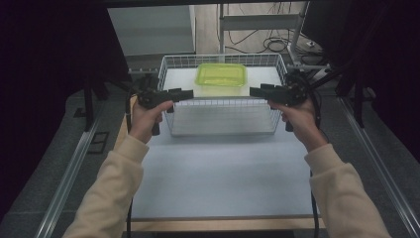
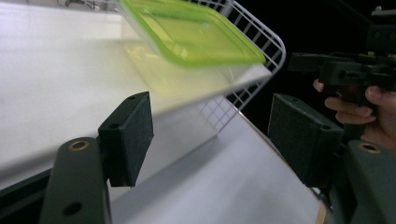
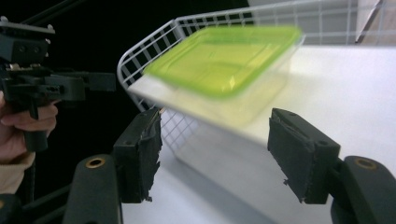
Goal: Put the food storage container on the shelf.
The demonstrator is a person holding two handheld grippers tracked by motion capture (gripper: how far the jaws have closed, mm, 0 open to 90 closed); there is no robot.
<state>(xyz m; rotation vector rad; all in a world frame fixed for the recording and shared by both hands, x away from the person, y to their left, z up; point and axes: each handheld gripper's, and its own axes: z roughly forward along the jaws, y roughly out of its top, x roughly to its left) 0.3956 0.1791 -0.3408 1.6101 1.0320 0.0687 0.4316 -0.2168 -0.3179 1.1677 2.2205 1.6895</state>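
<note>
Clear container with green lid (image 1: 221, 79) sitting inside white wire basket (image 1: 168, 94), toward basket's far edge, roughly centred between its left and right walls. Lid on, flat, level. Container resting on basket's white floor liner; near half of basket bare.

Basket on table (image 1: 223, 178), at far edge, centred. White mat covering table top; wooden strip along near edge.

Left gripper (image 1: 184, 93) at basket's left wall, pointing inward toward container, held level. Fingers (image 2: 128, 135) spread wide, nothing between them, no contact with container. In left gripper view: basket edge and liner passing between the two pads' line of sight, container beyond and above, clear of both pads.

Right gripper (image 1: 257, 91) at basket's right wall, pointing inward, mirror of left. Fingers (image 3: 140, 149) also wide apart, nothing clamped. In right gripper view: container (image 3: 224, 70) ahead, past the pads, basket corner wire (image 3: 140, 51) to its left, left gripper (image 3: 100, 81) farther off against dark background.

Both tips just beside container's left and right sides, apart from it, over basket walls. Whether tips touch basket wire: cannot tell.

Both hands gripping handles from below, cream sleeves (image 1: 119, 178) coming in from table's near corners. Cables trailing down from each gripper.

Some motion blur on container in both gripper views.
</note>
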